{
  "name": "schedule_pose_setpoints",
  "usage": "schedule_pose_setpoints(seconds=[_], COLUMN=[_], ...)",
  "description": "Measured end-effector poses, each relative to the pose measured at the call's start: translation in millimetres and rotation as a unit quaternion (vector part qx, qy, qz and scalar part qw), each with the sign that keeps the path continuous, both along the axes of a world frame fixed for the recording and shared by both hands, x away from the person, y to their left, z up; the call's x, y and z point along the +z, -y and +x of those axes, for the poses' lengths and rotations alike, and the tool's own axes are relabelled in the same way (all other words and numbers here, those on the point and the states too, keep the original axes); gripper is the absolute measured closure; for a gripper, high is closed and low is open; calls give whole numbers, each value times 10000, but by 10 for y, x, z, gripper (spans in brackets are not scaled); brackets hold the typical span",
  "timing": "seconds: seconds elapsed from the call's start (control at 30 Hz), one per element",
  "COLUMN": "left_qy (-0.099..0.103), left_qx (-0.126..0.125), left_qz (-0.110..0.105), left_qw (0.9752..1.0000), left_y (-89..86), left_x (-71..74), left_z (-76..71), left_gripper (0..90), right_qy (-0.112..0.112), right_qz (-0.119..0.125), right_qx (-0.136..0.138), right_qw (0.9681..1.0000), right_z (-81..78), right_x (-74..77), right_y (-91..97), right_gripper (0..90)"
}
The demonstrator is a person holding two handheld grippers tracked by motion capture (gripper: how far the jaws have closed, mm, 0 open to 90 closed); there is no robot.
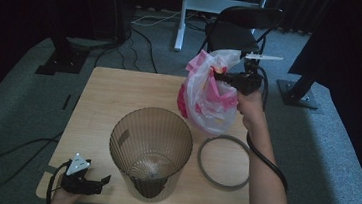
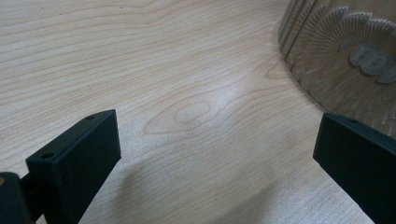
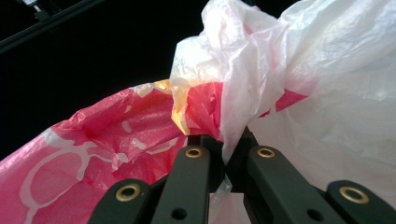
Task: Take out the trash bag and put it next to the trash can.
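A white and pink plastic bag hangs above the table's far right part, and my right gripper is shut on its upper edge. In the right gripper view the two black jaws pinch a fold of the bag between them. A ribbed translucent brown bin stands upright near the table's front middle, its mouth empty. My left gripper rests at the front left corner, open, with bare wood between its jaws. The bin's wall shows at the upper right of the left gripper view.
A grey ring lies flat on the wooden table to the right of the bin. A black folding chair and a white desk leg stand beyond the far edge. Cables cross the grey carpet at left.
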State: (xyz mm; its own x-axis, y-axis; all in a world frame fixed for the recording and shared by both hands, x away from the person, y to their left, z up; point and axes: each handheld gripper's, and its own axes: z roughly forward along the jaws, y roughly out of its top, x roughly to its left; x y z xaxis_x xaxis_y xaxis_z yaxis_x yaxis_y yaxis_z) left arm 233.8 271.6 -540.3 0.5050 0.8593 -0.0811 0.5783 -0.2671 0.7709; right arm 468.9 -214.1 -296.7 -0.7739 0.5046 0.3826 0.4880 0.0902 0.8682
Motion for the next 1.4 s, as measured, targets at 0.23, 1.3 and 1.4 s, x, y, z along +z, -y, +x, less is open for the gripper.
schedule_pose_setpoints(seconds=[0.23, 1.3, 1.4], left_qy=[-23, -78, -88], left_qx=[-31, -38, -36], left_qz=[22, -10, -11], left_qw=[10000, 10000, 10000], left_y=[0, 4, 2], left_x=[-3, -23, -23], left_z=[-2, 2, 3], left_gripper=[9, 9, 9], right_qy=[-275, -775, -773], right_qz=[-160, -326, -317], right_qx=[-176, 28, 62], right_qw=[9993, 9965, 9965], right_z=[117, 133, 100], right_x=[-322, -894, -891], right_y=[-43, -236, -230], right_gripper=[893, 649, 578])
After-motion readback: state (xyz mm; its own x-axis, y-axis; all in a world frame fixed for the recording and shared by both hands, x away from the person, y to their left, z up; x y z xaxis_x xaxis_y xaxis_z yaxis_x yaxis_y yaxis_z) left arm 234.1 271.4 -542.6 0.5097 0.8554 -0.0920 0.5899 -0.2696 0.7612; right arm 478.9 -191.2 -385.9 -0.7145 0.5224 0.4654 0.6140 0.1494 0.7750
